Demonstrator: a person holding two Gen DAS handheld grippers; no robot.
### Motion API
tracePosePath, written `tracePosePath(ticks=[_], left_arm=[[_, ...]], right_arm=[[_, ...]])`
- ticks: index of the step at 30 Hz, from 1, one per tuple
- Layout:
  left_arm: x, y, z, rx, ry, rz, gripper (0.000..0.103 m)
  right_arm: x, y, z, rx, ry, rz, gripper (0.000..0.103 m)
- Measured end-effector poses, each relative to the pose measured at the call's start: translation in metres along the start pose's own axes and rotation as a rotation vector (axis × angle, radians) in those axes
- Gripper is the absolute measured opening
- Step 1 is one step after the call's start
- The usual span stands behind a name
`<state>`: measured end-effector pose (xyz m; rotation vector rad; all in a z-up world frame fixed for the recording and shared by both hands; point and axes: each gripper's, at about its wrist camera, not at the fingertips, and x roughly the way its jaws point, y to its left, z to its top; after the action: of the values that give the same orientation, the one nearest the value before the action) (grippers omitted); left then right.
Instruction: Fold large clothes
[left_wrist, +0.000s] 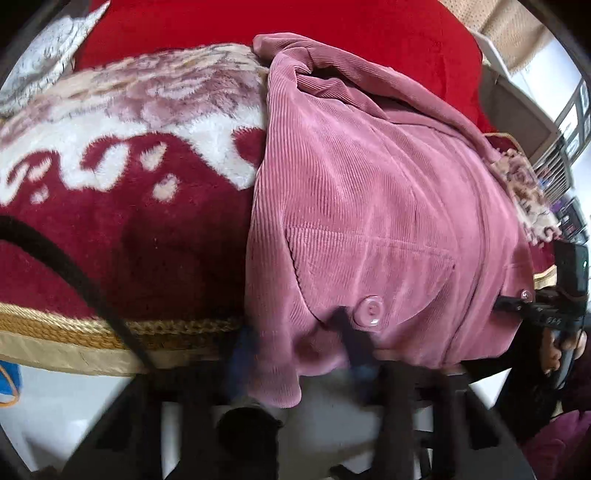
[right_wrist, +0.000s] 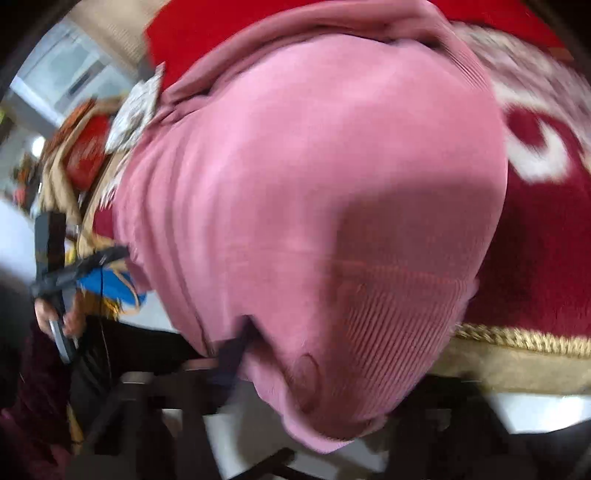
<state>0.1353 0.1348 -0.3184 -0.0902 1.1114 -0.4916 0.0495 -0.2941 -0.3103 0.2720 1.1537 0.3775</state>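
A pink corduroy jacket (left_wrist: 369, 192) with a buttoned chest pocket lies on a red patterned blanket (left_wrist: 129, 221) over a bed. My left gripper (left_wrist: 299, 354) is shut on the jacket's near hem, which hangs over the bed's edge; its fingers are blurred. My right gripper (right_wrist: 314, 369) is shut on the near hem of the same jacket (right_wrist: 314, 184), which fills the right wrist view; one dark finger (right_wrist: 236, 350) shows at the fold. The right gripper also shows at the right edge of the left wrist view (left_wrist: 546, 314).
The blanket's gold braided border (left_wrist: 74, 332) runs along the bed's near edge. A bright red cover (left_wrist: 258, 26) lies at the far side. A black cable (left_wrist: 74, 273) crosses the blanket at left. Furniture and room clutter (right_wrist: 74, 147) stand beyond the bed.
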Motion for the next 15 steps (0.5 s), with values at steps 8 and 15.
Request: tracePosePath(ticks=[8, 15], left_arm=[[-0.012, -0.003, -0.002, 0.012, -0.034, -0.073, 0.015], [0.006, -0.012, 0.0, 0.03, 0.034, -0.029, 0.008]], right_arm=[[-0.053, 0.032, 0.011, -0.113, -0.112, 0.099, 0.018], [-0.049, 0.033, 0.007, -0.121, -0.095, 0.105, 0.016]])
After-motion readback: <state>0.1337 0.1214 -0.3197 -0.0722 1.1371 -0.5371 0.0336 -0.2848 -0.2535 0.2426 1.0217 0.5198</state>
